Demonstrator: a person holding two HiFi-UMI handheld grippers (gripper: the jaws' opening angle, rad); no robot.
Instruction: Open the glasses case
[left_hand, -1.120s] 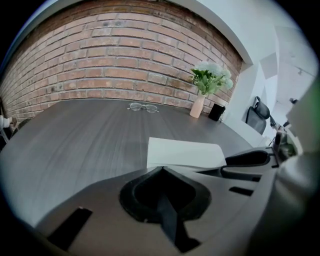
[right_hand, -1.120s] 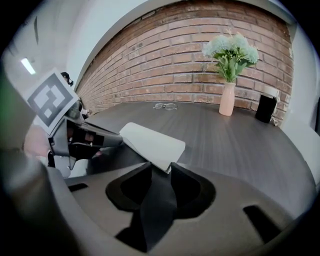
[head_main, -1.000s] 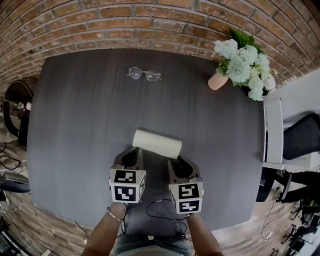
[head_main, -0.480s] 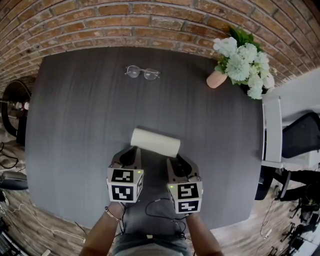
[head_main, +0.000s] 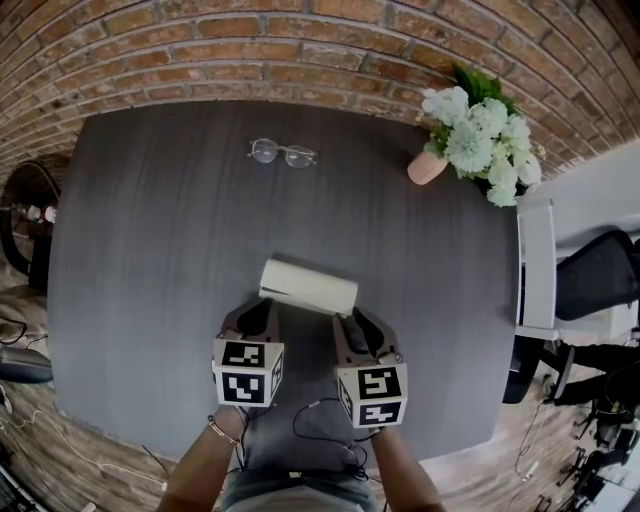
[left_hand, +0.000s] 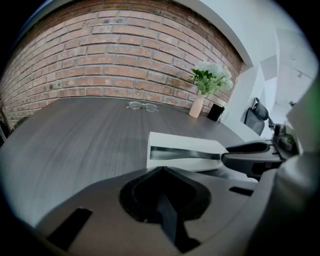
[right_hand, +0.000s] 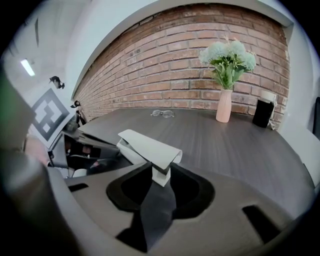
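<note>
Head view showed the case (head_main: 308, 286) lying on the table (head_main: 150, 230), with the glasses (head_main: 284, 153) well beyond it. The right gripper (head_main: 351, 320) had just been closing and pinched the case's near right end, probably to lift the lid. The left gripper (head_main: 264, 308), jaws together and empty, rested against the case's near left edge, seemingly to steady it.

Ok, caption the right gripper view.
Right tongs, jaws just closing, hold the case by its end; glasses and vase behind.
</note>
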